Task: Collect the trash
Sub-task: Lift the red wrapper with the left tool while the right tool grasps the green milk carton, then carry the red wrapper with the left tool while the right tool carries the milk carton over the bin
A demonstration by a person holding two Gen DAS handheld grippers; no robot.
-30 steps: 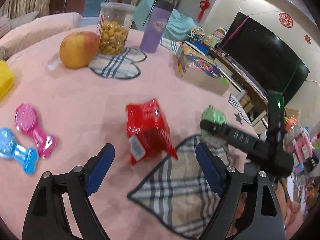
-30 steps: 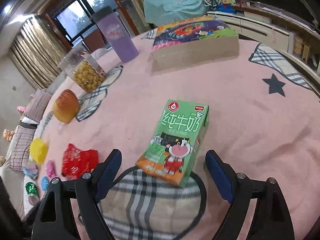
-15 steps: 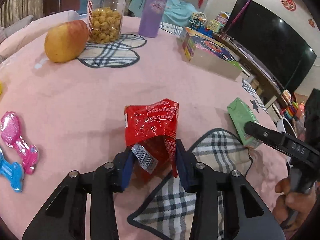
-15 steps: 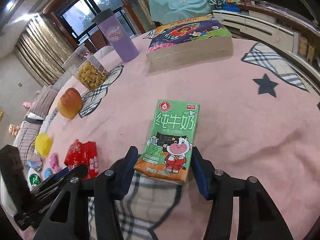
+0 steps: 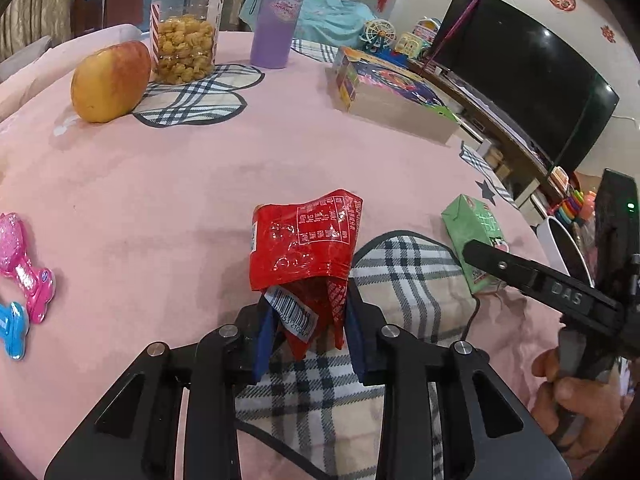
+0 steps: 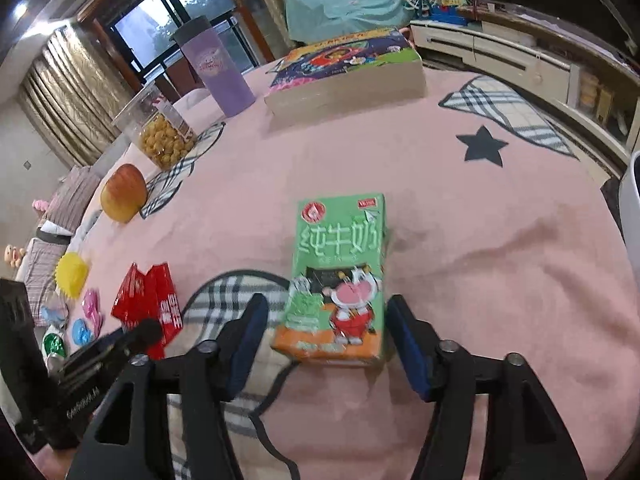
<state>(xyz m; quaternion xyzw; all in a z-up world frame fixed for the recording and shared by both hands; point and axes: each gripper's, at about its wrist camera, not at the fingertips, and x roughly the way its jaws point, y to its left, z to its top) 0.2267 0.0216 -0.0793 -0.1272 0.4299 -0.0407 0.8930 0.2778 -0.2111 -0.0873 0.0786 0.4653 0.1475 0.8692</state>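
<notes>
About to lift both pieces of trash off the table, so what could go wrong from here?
1. The left gripper pinches only the crumpled lower end of the red wrapper; thin foil could slip out.
2. The right gripper has just been opening: its pads stand apart from the milk carton, so lifting now would likely leave it behind.
3. Both sit at the plaid patch; fingers could snag the cloth.

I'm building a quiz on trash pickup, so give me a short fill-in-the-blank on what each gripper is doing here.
1. The left gripper is shut on the ____ snack wrapper.
2. The milk carton between the right gripper's open jaws is mostly ____.
3. The apple sits beside a clear jar of ____ snacks.

Missing words: red; green; yellow
</notes>
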